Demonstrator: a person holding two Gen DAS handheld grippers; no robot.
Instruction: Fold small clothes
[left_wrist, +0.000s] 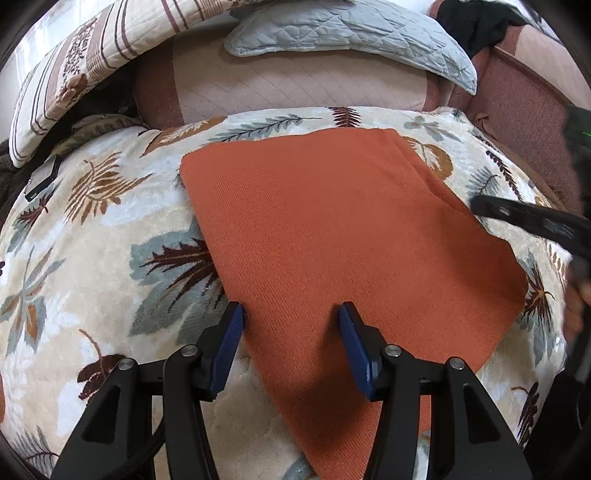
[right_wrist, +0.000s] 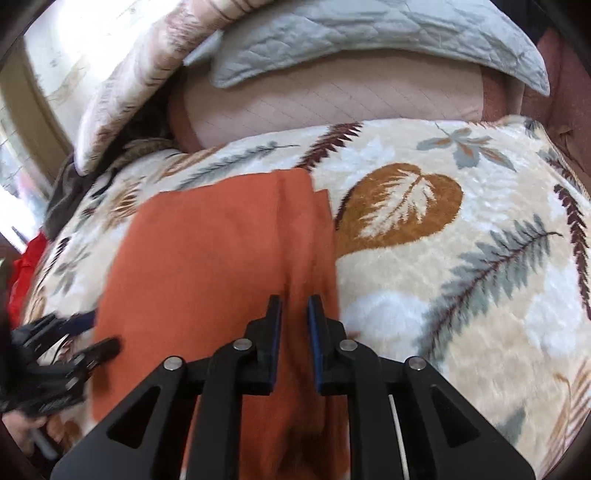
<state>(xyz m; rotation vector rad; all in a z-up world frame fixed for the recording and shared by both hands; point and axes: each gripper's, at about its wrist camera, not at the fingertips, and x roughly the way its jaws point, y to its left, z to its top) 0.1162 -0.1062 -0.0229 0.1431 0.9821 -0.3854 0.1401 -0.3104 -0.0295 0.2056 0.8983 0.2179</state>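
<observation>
An orange knit cloth (left_wrist: 332, 229) lies folded into a rectangle on a leaf-patterned blanket (left_wrist: 92, 240). My left gripper (left_wrist: 291, 314) hangs open just over the cloth's near left edge, with nothing pinched between its blue pads. In the right wrist view my right gripper (right_wrist: 295, 306) sits at the cloth's (right_wrist: 207, 258) right edge. Its jaws are nearly together, and a raised ridge of the cloth runs up into the narrow gap. One right finger (left_wrist: 517, 218) shows at the cloth's right side in the left wrist view. The left gripper (right_wrist: 74, 332) appears blurred at the far left.
The blanket (right_wrist: 443, 277) covers a rounded cushion. Behind it lie a grey quilted pillow (left_wrist: 351, 33), a striped quilt (left_wrist: 74, 74) and a pink quilted cover (left_wrist: 295, 88). A dark flat object (left_wrist: 40, 181) rests at the blanket's left, and something red (right_wrist: 26, 273) lies beyond it.
</observation>
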